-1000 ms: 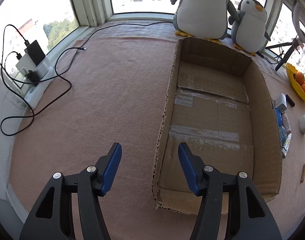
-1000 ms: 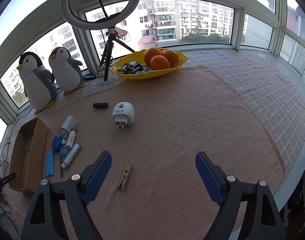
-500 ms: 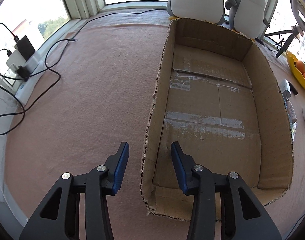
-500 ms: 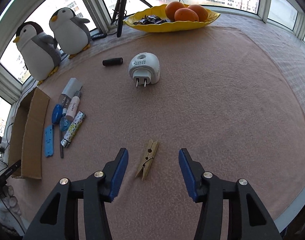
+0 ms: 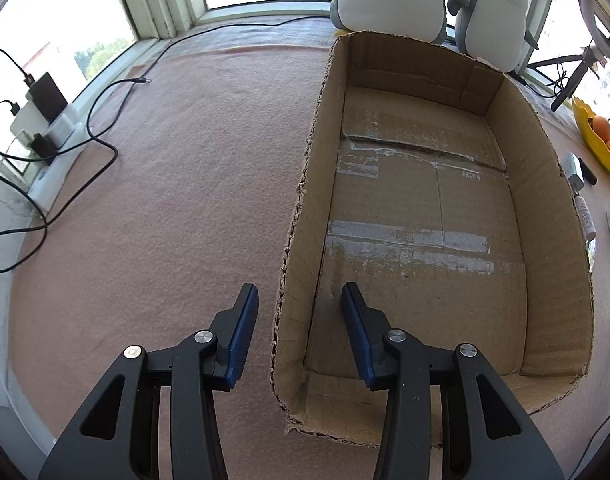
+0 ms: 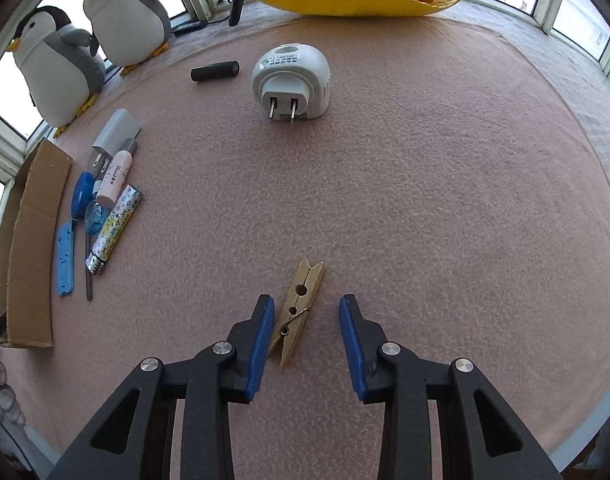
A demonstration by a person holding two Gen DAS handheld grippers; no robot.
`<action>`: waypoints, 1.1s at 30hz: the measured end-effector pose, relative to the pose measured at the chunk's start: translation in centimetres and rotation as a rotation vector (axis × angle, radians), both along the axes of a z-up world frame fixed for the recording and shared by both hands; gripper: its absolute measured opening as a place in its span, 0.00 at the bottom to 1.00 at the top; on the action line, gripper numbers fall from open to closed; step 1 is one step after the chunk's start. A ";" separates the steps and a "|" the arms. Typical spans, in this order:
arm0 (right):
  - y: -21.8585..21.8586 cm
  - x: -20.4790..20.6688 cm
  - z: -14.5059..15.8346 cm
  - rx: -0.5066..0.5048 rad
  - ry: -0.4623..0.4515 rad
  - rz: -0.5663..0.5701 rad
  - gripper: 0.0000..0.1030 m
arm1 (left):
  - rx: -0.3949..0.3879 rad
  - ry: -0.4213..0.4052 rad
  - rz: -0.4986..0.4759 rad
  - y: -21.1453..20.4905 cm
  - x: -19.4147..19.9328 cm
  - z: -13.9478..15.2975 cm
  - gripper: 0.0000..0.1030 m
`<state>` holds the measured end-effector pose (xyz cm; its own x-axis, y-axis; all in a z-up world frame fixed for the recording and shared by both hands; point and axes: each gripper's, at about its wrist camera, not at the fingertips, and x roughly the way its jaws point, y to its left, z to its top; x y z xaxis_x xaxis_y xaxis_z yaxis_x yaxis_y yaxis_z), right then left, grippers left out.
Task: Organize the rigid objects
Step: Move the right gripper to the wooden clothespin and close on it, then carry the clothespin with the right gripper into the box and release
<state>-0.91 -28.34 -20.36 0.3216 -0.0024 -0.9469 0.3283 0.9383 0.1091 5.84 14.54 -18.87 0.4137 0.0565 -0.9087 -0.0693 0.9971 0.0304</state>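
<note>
Cardboard is all the box (image 5: 425, 216) shows inside: bare floor and strips of tape, with no object in it yet. By that, the sorting has hardly begun.

The left gripper (image 5: 299, 316) straddles the box's near-left wall, 1 finger outside and 1 inside. Its jaws look as narrow as they go, yet whether the pads truly pinch the wall I cannot tell; a sliver of gap shows on each side.

The right gripper (image 6: 307, 330) is low over the peg (image 6: 299, 312), which lies flat on the pink cloth (image 6: 425, 200) between its blue pads. Its jaws are closing; the left pad is just beside the peg, the right pad still apart, so nothing is held yet.

Left to do, as I judge it: lift the peg and carry it to the box, then the plug unit (image 6: 291, 80), the black cylinder (image 6: 215, 71), and the cluster by the box's outer wall: a grey charger (image 6: 115, 130), a white tube (image 6: 115, 176), a patterned lighter (image 6: 113, 232), and blue bits (image 6: 65, 260). About 7 or more items remain out.
</note>
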 end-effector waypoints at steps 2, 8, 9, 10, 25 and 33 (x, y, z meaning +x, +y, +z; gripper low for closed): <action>0.0 0.0 0.1 -0.007 -0.002 0.006 0.27 | -0.001 0.000 0.001 0.0 0.0 0.0 0.41; -0.3 -0.1 0.1 0.022 -0.006 0.010 0.14 | -0.004 -0.004 0.006 0.0 0.0 0.0 0.41; -0.3 0.0 0.1 0.023 -0.006 0.010 0.14 | -0.005 -0.004 0.006 0.0 0.0 0.0 0.41; -0.3 -0.1 0.1 0.025 -0.007 0.010 0.13 | -0.005 -0.005 0.006 0.0 0.0 0.0 0.41; -0.3 -0.5 1.1 0.028 -0.057 -0.008 0.11 | -0.006 -0.004 0.006 -0.1 0.0 0.0 0.41; 4.1 0.9 5.5 0.062 -0.154 0.102 0.11 | -0.010 -0.005 0.002 0.0 0.1 0.1 0.41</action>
<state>-0.01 -24.26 -14.85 0.4579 0.0943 -0.8840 0.2071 0.9557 0.2092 5.94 14.52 -18.81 0.4185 0.0487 -0.9069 -0.0718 0.9972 0.0204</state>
